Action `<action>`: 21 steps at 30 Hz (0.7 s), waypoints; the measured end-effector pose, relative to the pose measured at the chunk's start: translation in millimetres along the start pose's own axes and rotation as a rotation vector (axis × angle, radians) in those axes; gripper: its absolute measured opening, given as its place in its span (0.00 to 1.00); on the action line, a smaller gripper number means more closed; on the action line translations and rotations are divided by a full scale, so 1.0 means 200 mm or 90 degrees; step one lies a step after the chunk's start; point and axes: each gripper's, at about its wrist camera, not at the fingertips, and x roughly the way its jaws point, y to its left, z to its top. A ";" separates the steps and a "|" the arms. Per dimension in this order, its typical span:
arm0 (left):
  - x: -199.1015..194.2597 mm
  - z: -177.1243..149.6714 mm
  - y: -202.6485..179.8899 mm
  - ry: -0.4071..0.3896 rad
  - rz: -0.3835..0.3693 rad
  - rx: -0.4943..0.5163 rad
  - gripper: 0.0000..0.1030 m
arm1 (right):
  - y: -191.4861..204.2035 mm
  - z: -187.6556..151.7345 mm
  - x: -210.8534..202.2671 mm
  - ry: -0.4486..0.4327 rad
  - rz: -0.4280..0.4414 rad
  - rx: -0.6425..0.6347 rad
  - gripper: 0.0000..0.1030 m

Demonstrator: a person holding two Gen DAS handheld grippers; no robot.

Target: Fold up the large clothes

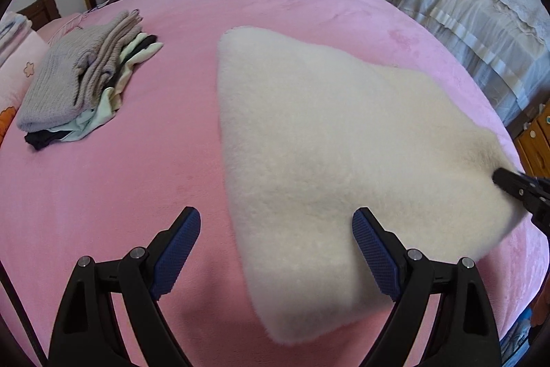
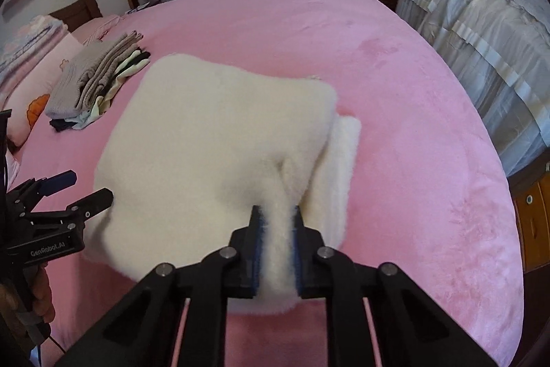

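The right gripper (image 2: 277, 250) pinches the fluffy cream fleece garment (image 2: 220, 140) at six o'clock on the pink plush bedspread (image 2: 412, 160), while the left gripper (image 1: 276, 250) gapes wide, holding nothing.

A fluffy cream fleece garment (image 2: 213, 140) lies on a matt pink plush bedspread (image 2: 412, 160) beside ribbed knitwear (image 1: 68, 78).

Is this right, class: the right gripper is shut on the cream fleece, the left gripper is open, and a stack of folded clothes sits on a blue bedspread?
One slip: the bedspread is pink, not blue, as the right wrist view shows. The right gripper is shut on the cream fleece, the left gripper is open, and the stack of folded clothes sits on it.
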 end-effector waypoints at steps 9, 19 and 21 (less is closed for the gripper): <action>0.21 -0.16 -0.06 0.063 -0.056 -0.037 0.89 | -0.12 -0.29 0.26 0.033 -0.026 0.084 0.10; -0.06 0.08 -0.04 -0.003 -0.044 0.033 0.89 | -0.20 0.10 0.03 -0.019 0.033 0.105 0.45; -0.03 0.18 -0.02 -0.016 -0.029 0.032 0.89 | -0.22 0.20 0.12 -0.014 0.037 0.114 0.48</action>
